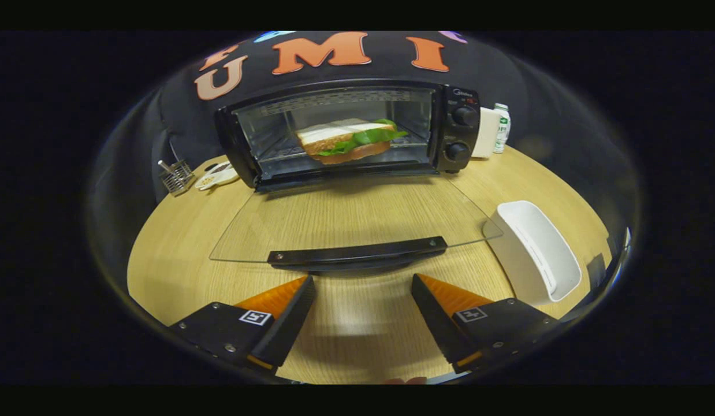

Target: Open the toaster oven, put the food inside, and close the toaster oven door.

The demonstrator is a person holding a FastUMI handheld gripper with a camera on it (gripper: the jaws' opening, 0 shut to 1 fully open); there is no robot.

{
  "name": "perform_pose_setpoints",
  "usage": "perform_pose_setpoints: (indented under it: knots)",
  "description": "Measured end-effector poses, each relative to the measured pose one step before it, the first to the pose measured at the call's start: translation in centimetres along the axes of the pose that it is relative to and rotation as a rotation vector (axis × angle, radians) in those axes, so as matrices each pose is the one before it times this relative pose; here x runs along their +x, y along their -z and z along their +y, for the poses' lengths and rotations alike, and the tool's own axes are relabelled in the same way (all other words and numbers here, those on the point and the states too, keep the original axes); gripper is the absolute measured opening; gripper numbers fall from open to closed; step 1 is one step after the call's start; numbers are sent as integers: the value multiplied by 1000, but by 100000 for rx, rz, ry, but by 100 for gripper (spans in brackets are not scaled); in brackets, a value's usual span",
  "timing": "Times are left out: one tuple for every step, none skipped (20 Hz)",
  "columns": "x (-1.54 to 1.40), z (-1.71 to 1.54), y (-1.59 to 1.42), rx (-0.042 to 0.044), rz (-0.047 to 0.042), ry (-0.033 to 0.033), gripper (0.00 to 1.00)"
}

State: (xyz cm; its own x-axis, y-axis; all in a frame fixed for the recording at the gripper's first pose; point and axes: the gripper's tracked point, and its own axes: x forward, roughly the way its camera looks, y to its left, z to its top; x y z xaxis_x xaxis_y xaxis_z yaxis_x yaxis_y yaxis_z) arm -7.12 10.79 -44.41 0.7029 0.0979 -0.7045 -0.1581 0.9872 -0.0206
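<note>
We see the claw (pixel 363 289) at lower centre, fingers spread wide and holding nothing, just short of the door handle (pixel 357 252). The toaster oven (pixel 458 130) sits at upper centre on the wooden surface (pixel 178 254), its glass door (pixel 334 216) folded flat toward us, likely for loading. The sandwich (pixel 349 140) rests inside on the rack, so we judge only closing remains. A logo above the two knobs (pixel 461 134) is too small to read.
</note>
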Motion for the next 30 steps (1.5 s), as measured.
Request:
perform_pose_setpoints:
  knots:
    - [-237, 262, -343, -919, -384, -767, 99]
    - [-512, 367, -635, -405, -837, -1075, 99]
    - [-435, 131, -640, -356, -347, 192, 99]
    - [-444, 99, -673, -50, -1043, -64, 99]
    - [-469, 199, -999, 279, -1527, -491, 99]
    - [-319, 151, -1064, 96, -2052, -420, 99]
    - [-226, -14, -995, -669, -1558, 200, 99]
    - [-90, -181, -859, -1042, -1074, 697, 99]
    - [-244, -179, -1025, -670, -1527, 241, 99]
    - [-54, -132, -934, -267, -1419, 324, 99]
    - [-143, -204, -833, 148, -1221, 496, 99]
    - [-7, -30, -834, 477, -1297, 113, 99]
    - [-68, -25, -851, 921, -1487, 3, 99]
    - [67, -153, -874, 677, -1556, 158, 99]
    - [9, -81, -588, -149, -90, -438, 99]
    - [211, 12, -362, -225, -908, 451, 99]
    - [144, -40, -579, -74, -1217, 124, 99]
    - [105, 67, -351, -212, -390, 29, 99]
    - [14, 64, -564, -232, -1166, 79, 99]
    - [119, 5, -494, -516, -823, 72, 99]
    - [242, 54, -437, -385, -795, 19, 99]
    - [-33, -12, -392, -108, -615, 27, 99]
    - [233, 21, -490, -185, -716, 78, 99]
    - [145, 39, -539, -66, -951, 61, 99]
    - [106, 55, -549, -31, -1018, 52, 99]
    - [167, 48, -669, 116, -1299, 92, 99]
    - [151, 80, -582, -47, -1085, -21, 99]
    - [219, -101, -501, 160, -866, 334, 99]
    - [137, -22, -602, 363, -840, -10, 99]
    - [207, -101, -546, 280, -848, 11, 99]
